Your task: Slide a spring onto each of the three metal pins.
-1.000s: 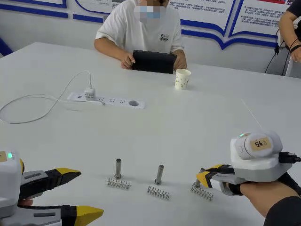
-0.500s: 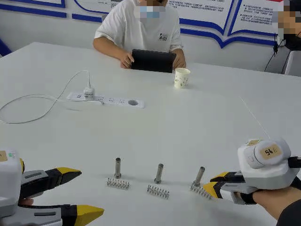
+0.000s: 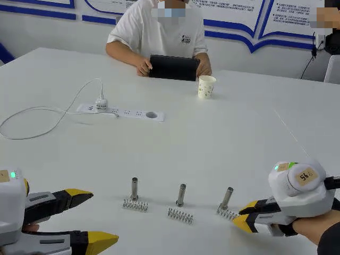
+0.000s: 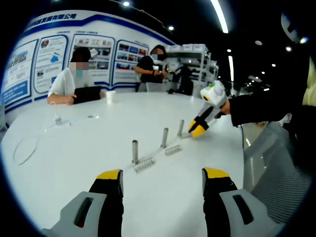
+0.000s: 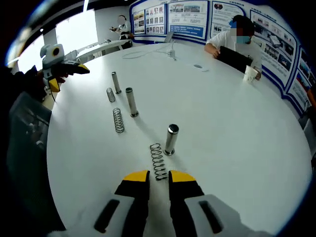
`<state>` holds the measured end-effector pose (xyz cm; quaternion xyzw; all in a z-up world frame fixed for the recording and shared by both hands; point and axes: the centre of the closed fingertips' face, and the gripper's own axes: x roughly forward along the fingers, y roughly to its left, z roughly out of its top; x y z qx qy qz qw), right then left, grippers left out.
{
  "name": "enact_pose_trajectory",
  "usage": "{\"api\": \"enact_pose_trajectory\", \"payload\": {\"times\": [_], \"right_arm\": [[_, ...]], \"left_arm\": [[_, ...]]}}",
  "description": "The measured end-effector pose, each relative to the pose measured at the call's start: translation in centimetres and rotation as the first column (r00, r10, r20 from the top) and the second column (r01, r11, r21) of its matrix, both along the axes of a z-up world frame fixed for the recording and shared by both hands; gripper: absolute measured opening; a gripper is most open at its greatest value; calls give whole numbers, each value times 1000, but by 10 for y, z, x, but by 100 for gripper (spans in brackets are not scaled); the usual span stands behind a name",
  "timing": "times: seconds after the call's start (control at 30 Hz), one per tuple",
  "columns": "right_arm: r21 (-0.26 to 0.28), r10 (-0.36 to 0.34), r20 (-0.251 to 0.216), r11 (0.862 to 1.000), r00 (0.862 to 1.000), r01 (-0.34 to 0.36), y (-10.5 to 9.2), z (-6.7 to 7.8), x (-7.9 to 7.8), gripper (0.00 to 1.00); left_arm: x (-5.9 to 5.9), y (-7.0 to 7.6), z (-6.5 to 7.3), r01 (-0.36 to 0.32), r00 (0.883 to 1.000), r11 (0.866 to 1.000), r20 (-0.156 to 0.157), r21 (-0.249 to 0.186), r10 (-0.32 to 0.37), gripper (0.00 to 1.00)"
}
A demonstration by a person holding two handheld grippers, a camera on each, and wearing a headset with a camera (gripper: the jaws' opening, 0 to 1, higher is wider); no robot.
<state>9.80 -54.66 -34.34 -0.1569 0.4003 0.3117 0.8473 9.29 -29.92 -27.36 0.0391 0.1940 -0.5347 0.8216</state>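
Right gripper (image 5: 158, 174) straddles the spring (image 5: 157, 157) end — seemingly untouched — near the table (image 5: 237, 148) edge.

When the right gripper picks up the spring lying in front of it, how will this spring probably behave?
The spring is thin open wire coils, so it probably weighs little and squashes if the right gripper pinches hard. It lies on its side on the smooth table, so a nudge may roll it.
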Motion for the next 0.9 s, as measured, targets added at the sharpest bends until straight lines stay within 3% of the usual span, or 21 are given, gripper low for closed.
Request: {"api": "enact_pose_trajectory", "payload": {"times": [0.43,0.9], "right_arm": [[-28,68,-44,997,997,-70,1,-8,1,15],[-19,67,-73,997,995,-69,1,-9,-3,12]], "left_arm": [[-1,0,-1,4,1000,1000,-5,2,-4,65],[-7,-6,0,28,1000,1000,-8,3,-28,64]]}}
